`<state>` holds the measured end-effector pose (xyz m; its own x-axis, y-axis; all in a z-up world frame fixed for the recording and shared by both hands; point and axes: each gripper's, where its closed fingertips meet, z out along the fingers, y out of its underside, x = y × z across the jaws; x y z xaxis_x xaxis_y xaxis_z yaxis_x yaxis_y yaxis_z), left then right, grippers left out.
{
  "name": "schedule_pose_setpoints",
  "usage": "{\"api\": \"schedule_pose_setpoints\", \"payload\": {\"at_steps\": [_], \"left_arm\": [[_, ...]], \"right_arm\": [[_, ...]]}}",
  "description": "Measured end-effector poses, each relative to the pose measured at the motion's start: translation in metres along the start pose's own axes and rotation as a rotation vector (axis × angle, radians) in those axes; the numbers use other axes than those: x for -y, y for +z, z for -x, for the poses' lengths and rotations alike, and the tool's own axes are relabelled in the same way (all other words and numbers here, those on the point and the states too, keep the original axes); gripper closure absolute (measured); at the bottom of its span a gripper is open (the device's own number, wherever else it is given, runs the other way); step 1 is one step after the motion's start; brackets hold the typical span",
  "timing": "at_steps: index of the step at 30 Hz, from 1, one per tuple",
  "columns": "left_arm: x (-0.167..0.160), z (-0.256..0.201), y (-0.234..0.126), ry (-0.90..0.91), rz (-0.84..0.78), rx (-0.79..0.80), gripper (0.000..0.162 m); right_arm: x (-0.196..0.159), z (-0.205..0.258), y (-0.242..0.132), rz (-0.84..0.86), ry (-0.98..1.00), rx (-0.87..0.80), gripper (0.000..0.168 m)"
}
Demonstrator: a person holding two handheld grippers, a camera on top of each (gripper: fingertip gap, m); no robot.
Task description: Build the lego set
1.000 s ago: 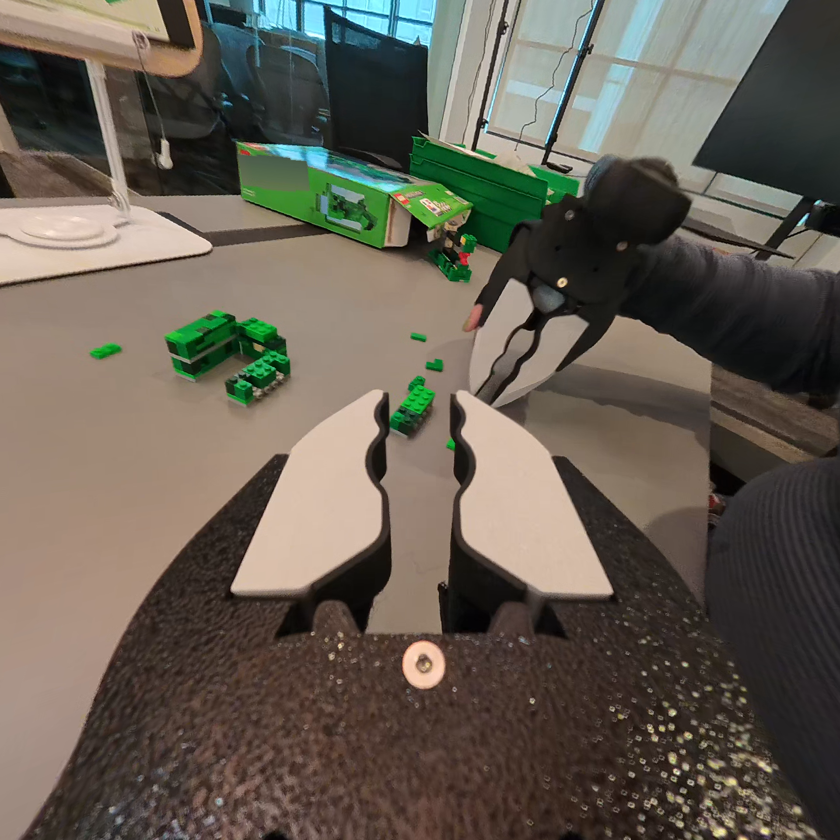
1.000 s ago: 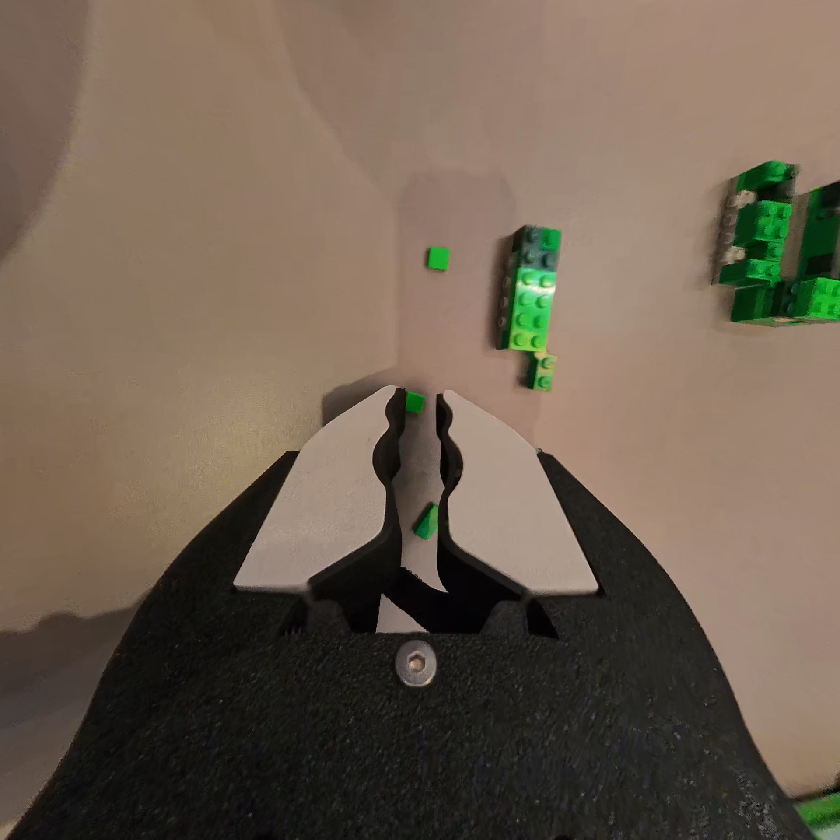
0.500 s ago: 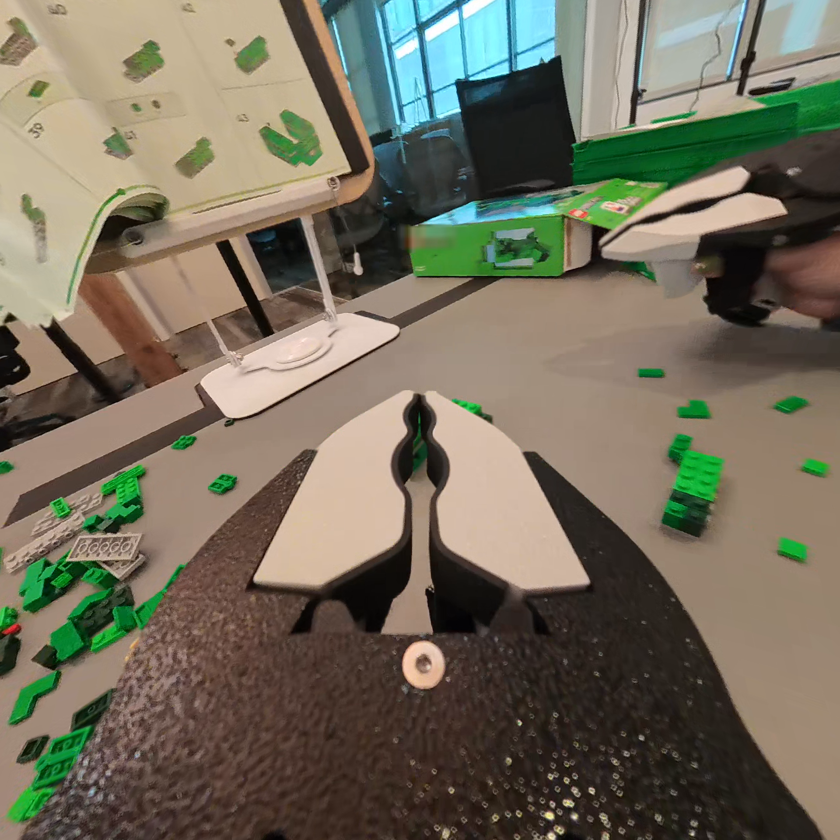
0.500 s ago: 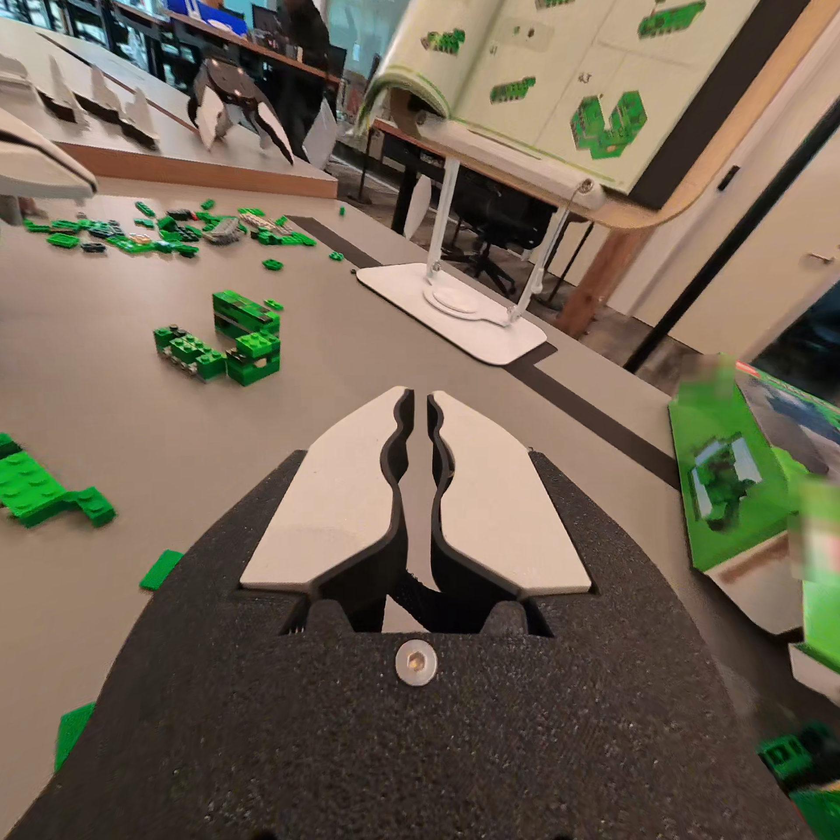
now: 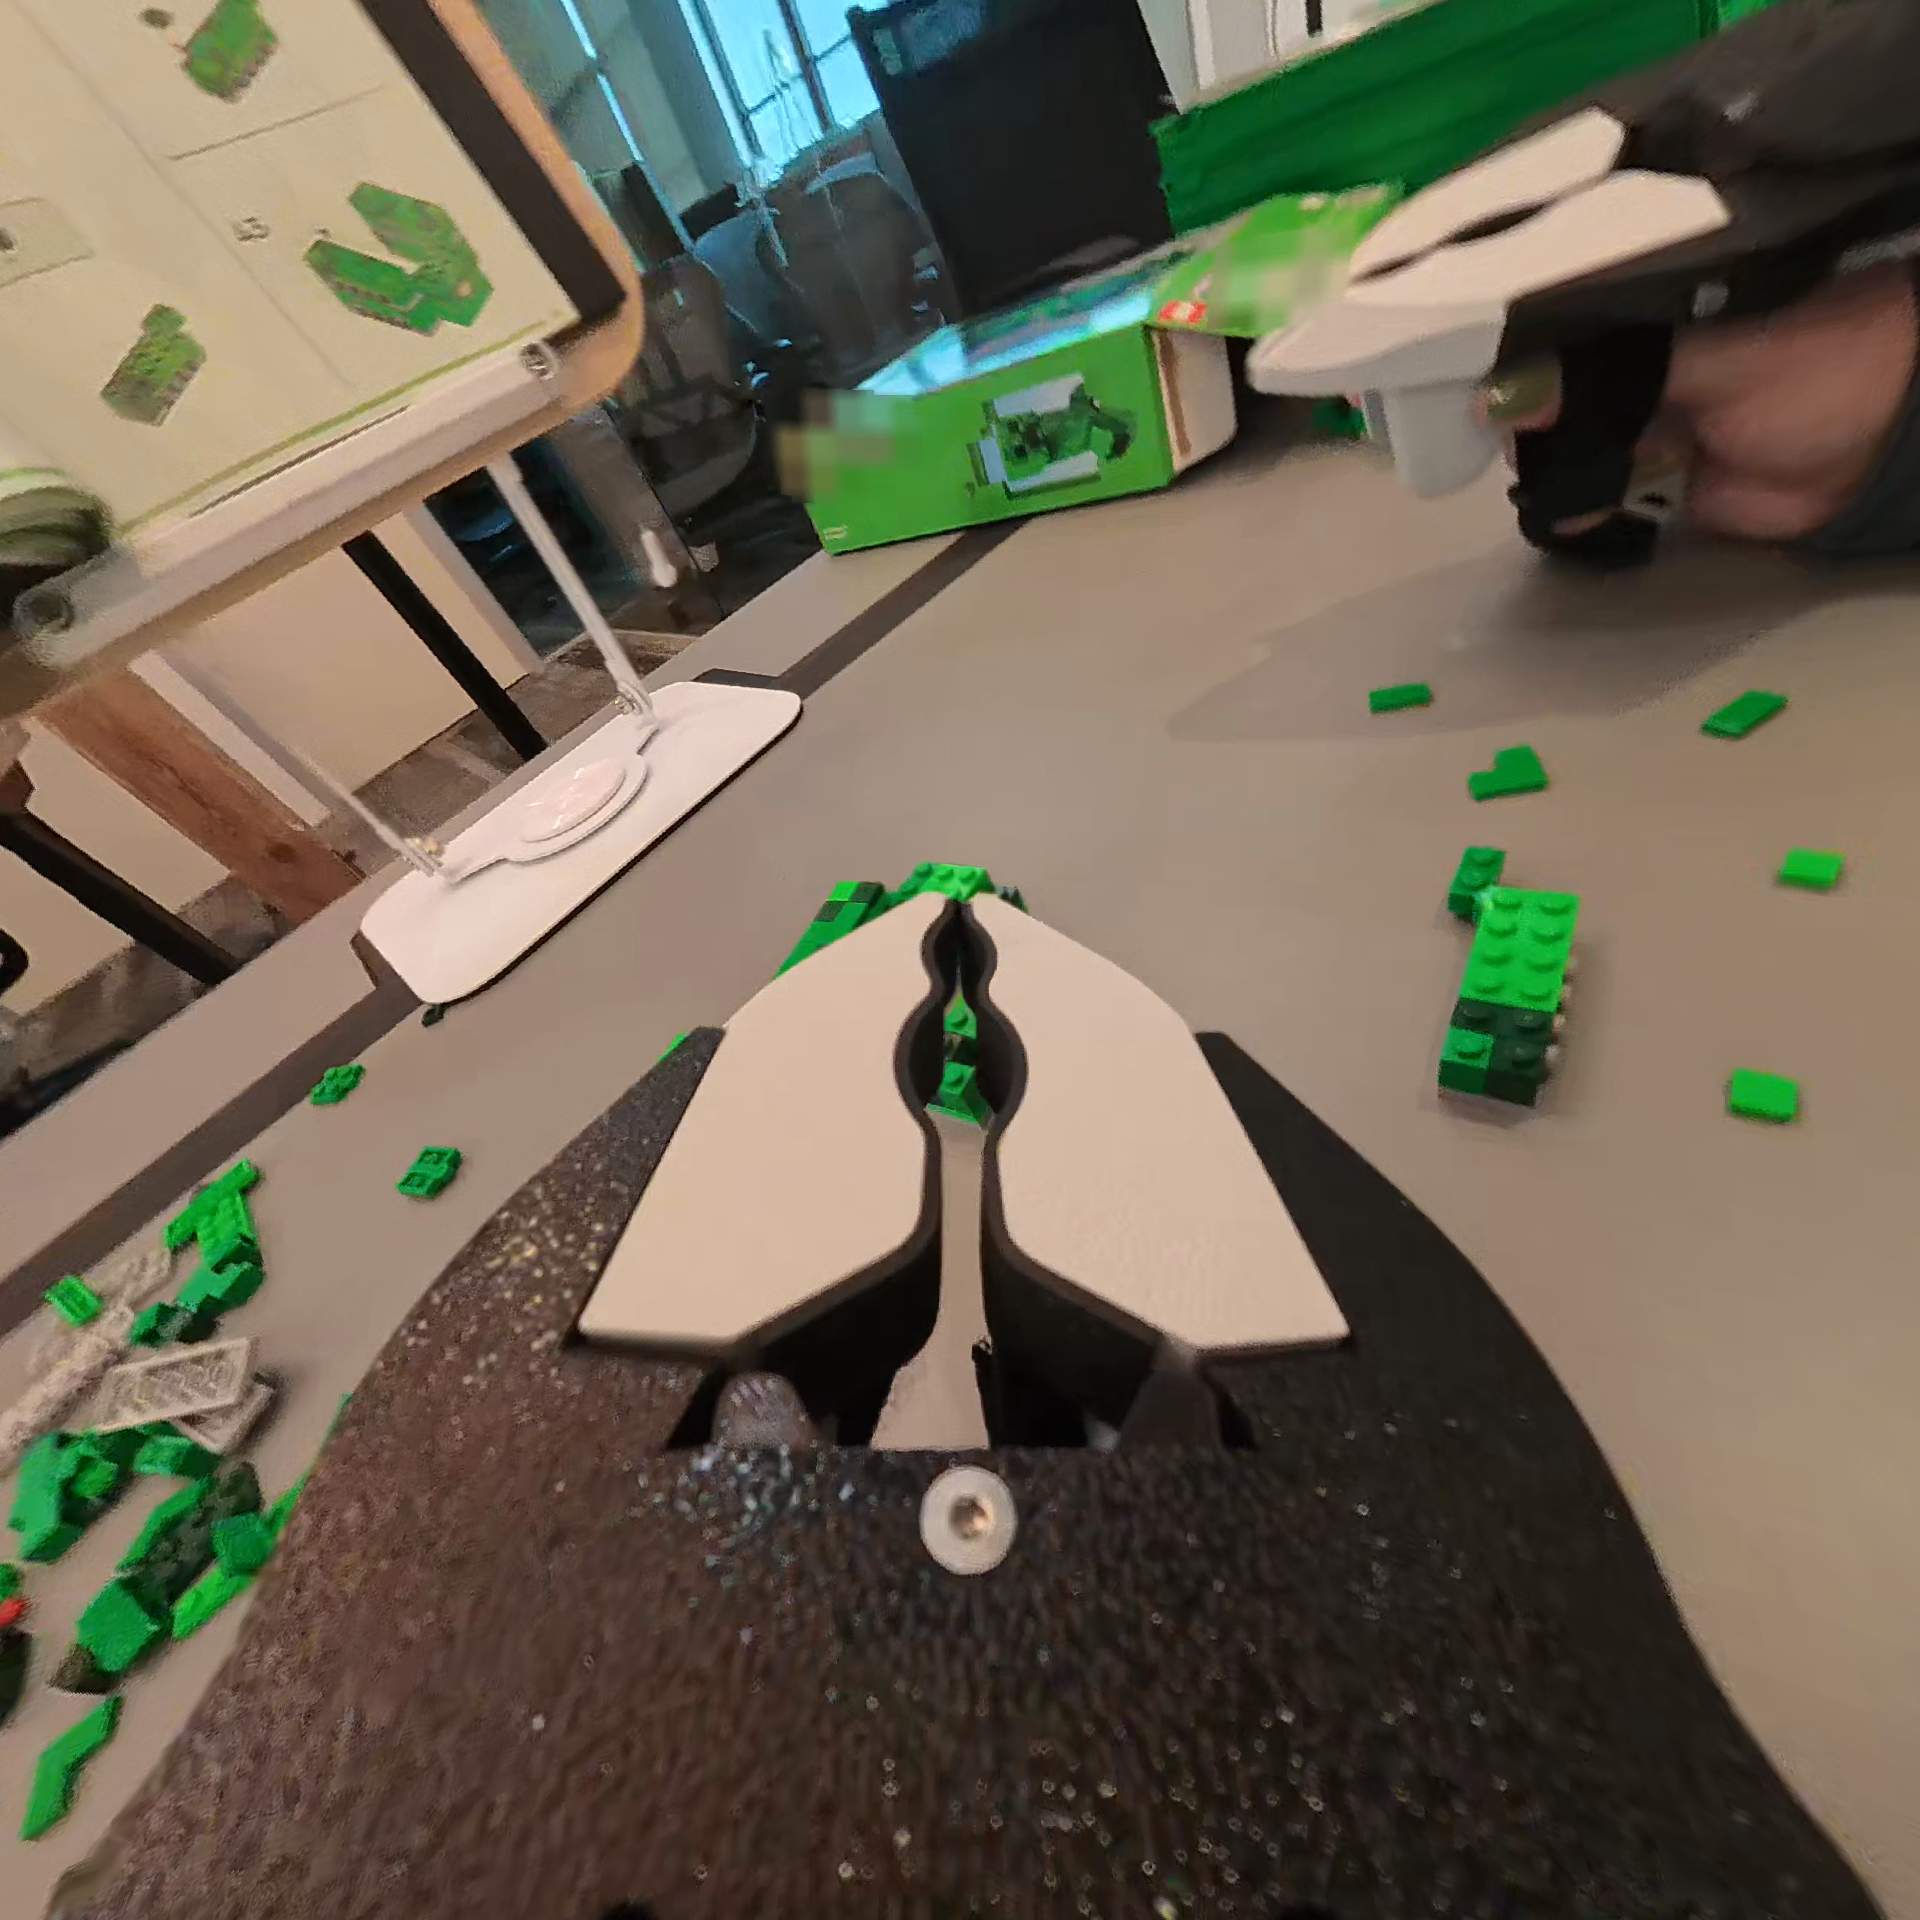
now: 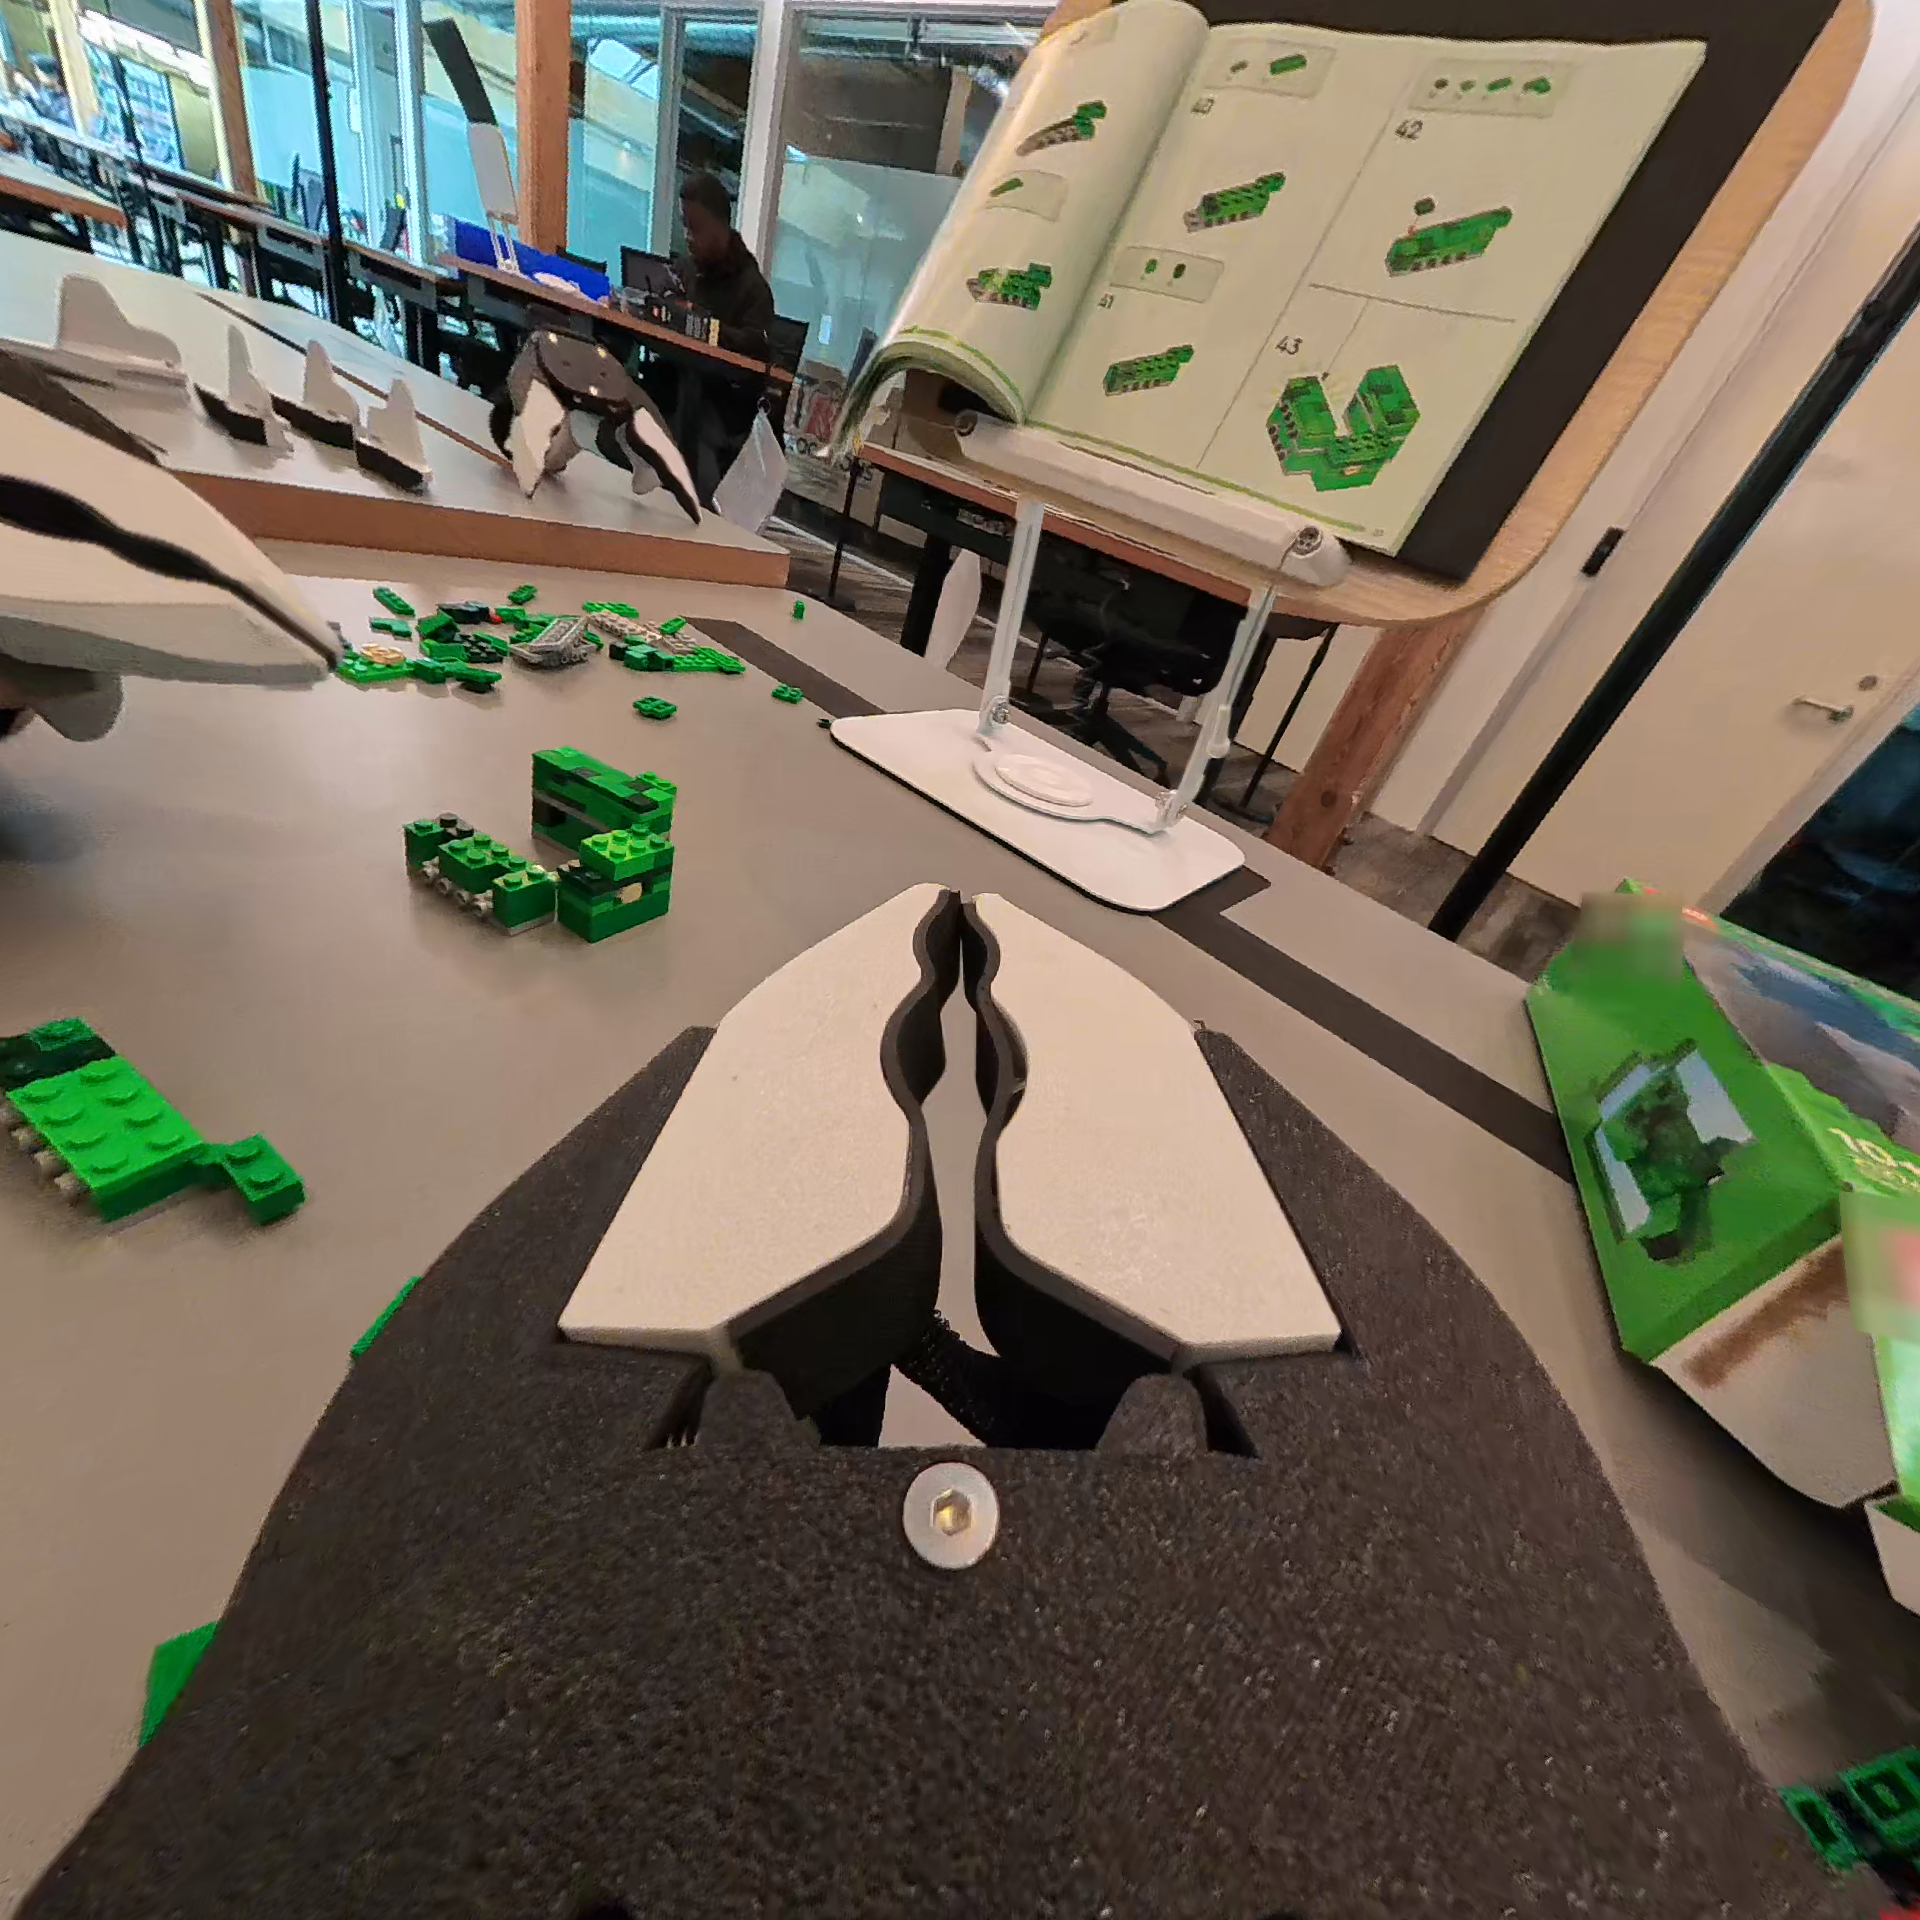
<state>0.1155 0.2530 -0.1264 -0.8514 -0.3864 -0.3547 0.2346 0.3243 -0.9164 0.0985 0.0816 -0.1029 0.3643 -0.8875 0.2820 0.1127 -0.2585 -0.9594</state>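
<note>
My left gripper is shut, with nothing seen between its fingers. It hovers over a U-shaped green brick assembly, which its fingers mostly hide. That assembly shows whole in the right wrist view. A flat green assembly lies to the right on the grey table; it also shows in the right wrist view. My right gripper is shut and empty, raised above the table and pointing at the open instruction book. It also shows at the top right of the left wrist view.
A pile of loose green and grey pieces lies at the left. Small green plates are scattered at the right. The book stand's white base and a green set box sit at the table's far side. A person sits far behind. Across from one pair of fingers to the other is roughly 20 cm.
Both grippers rose from pointing down at the table and swung to face the instruction book. Both jaws closed from a narrow gap to shut. The left gripper moved over the U-shaped assembly.
</note>
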Motion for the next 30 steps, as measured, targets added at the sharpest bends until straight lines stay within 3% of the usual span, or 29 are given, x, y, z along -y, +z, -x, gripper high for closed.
{"api": "schedule_pose_setpoints", "payload": {"at_steps": [4, 10, 15, 16, 17, 21, 30], "left_arm": [[-0.005, 0.008, -0.009, 0.180, 0.082, 0.058, 0.162], [-0.020, 0.057, -0.058, -0.072, 0.151, 0.214, 0.162], [-0.068, 0.083, -0.109, -0.326, 0.348, 0.319, 0.162], [-0.076, 0.083, -0.116, -0.366, 0.382, 0.322, 0.150], [-0.084, 0.083, -0.123, -0.400, 0.427, 0.333, 0.149], [-0.103, 0.088, -0.142, -0.434, 0.554, 0.381, 0.143], [-0.122, 0.125, -0.150, -0.461, 0.651, 0.366, 0.144]], "right_arm": [[0.000, -0.006, -0.001, -0.002, -0.022, -0.056, 0.167], [0.000, -0.008, -0.001, -0.006, 0.006, -0.053, 0.167], [-0.001, -0.007, 0.000, 0.005, -0.003, -0.049, 0.167], [-0.002, -0.006, 0.000, 0.006, -0.004, -0.048, 0.167], [-0.002, -0.006, 0.000, 0.007, -0.005, -0.047, 0.167], [-0.002, -0.006, 0.000, 0.007, -0.001, -0.046, 0.168], [-0.002, -0.006, 0.000, 0.008, 0.000, -0.036, 0.168]]}}
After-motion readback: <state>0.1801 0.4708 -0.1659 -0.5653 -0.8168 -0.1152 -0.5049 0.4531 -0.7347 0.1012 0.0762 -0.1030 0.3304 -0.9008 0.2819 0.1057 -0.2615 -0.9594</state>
